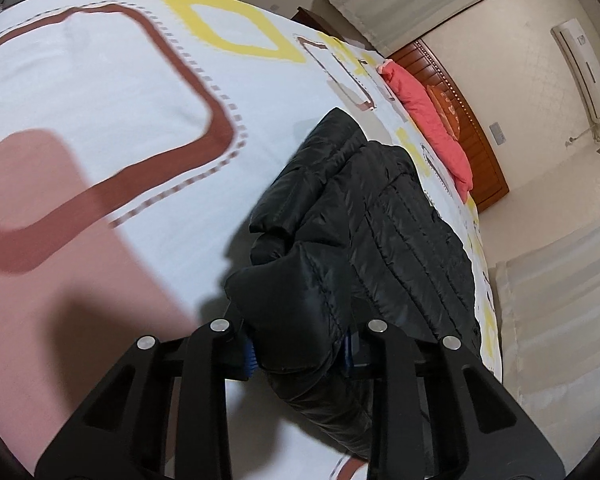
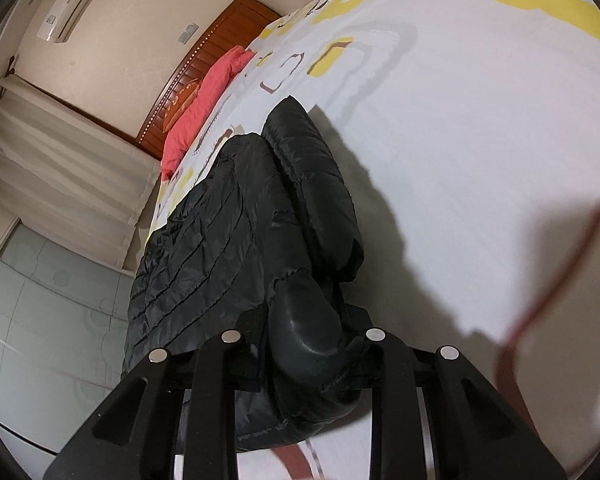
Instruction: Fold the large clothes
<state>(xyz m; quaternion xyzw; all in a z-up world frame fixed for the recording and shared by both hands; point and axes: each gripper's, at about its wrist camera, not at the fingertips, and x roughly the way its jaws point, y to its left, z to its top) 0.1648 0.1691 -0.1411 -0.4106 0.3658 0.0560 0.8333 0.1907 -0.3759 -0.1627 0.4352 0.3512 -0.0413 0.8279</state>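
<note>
Fingers of both my left gripper [image 1: 298, 354] and right gripper [image 2: 300, 354] pinch the black puffer jacket [image 1: 380, 216], lifted over the bed [image 1: 100, 92]; I should keep both edges level, lowering evenly.

Left tool [image 1: 300, 354]: matte black plastic frame, two angled arms each side with triangular cut-outs, four round silver screw heads across top, blue ribbed pads [image 1: 249, 356] on inner faces at 9 and 3 o'clock.

Right tool [image 2: 304, 356]: same black frame, four silver screws, triangular cut-outs; pads hidden.
</note>
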